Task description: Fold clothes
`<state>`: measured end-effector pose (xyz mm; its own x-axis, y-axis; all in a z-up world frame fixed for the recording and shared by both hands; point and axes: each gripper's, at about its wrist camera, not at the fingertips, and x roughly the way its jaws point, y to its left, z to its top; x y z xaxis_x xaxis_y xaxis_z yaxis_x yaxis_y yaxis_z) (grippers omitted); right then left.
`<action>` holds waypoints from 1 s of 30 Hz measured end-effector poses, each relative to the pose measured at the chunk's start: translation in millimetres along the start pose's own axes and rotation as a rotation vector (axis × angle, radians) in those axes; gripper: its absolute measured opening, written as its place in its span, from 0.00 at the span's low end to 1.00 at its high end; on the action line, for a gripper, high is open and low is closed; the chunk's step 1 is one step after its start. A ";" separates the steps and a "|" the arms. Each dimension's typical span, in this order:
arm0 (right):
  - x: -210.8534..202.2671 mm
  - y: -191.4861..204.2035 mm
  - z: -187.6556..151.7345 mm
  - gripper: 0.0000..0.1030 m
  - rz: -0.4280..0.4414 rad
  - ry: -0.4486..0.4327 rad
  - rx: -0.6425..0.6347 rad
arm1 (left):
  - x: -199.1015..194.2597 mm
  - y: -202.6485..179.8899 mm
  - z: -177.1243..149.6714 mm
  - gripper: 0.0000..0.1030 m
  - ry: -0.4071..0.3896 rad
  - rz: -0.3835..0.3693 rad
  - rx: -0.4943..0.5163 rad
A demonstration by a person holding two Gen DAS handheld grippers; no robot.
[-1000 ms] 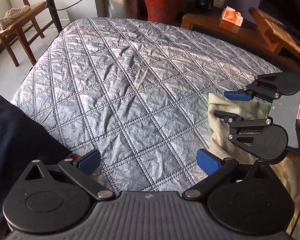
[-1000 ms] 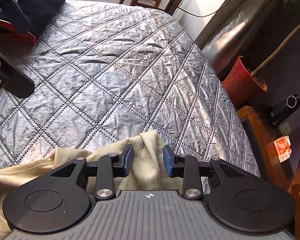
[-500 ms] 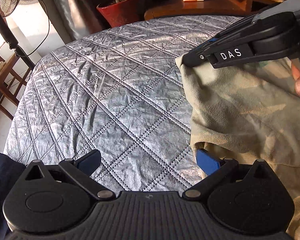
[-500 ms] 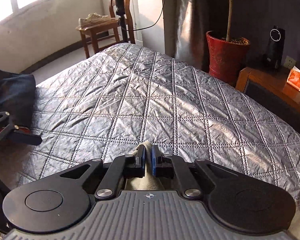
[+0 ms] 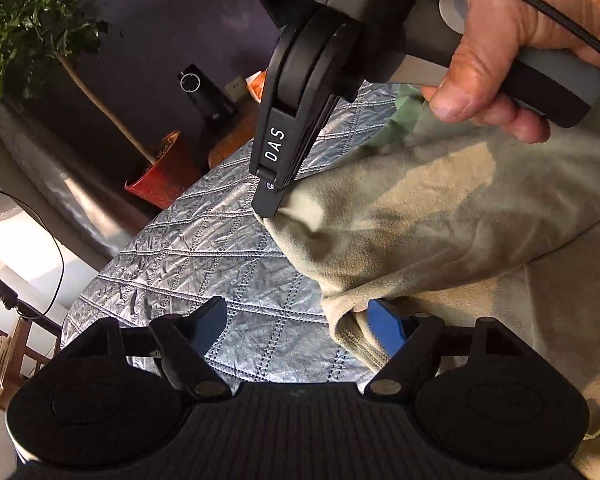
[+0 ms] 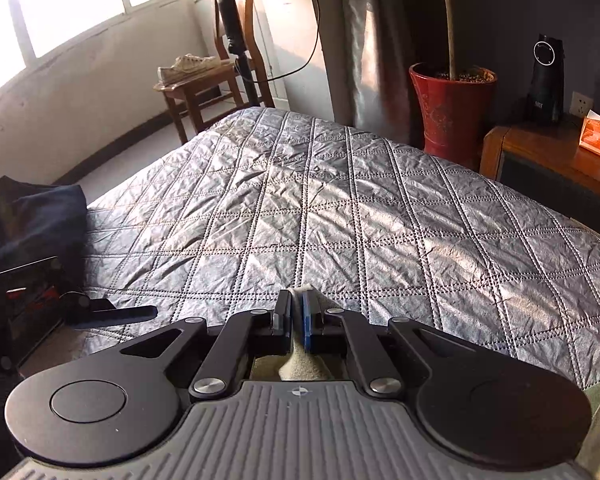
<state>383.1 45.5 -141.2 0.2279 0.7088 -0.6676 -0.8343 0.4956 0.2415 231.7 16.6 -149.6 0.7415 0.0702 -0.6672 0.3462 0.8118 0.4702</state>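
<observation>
A: Right gripper (image 6: 296, 316) clamped on a pinch of the beige garment (image 5: 440, 216); fold of cloth visible between the blue pads (image 6: 307, 320). Raised since a second ago, when merely closing in on the cloth flat on the quilt (image 6: 340, 216). Seen from the left wrist view, now hanging the fabric up off the quilt by that one corner.

B: Left gripper (image 5: 300, 320)?

A: Spread wide, gripping nothing. Swung in from bare quilt toward the garment; right-hand pad (image 5: 384, 326) now tucked against the lower hem, left-hand pad over bare quilt.

B: Garment's place?

A: At the near right edge of the quilt, partly lifted, rest heaped below. Dark clothing (image 6: 24, 220) at the quilt's near left edge, untouched.

B: Meaning for the fold?

A: Likely early stage: one corner secured, second grab lining up at the hem. Probably a lift and spread onto the quilt's open middle before any fold. No fold made yet.
</observation>
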 end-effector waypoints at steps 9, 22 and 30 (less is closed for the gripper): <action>-4.9 -10.9 -5.6 0.07 0.003 -0.015 0.031 | 13.9 14.7 4.3 0.46 0.019 -0.146 -0.055; -4.6 -8.9 -3.4 0.07 -0.051 -0.023 -0.037 | 6.9 3.0 3.3 0.13 0.012 -0.114 -0.011; 13.1 28.5 10.1 0.23 -0.073 0.095 -0.324 | 3.2 0.0 3.2 0.13 0.014 -0.102 0.006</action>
<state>367.5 73.9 -136.0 0.2579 0.6199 -0.7411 -0.9371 0.3473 -0.0356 235.9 15.0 -149.8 0.6942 -0.0047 -0.7197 0.4232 0.8116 0.4028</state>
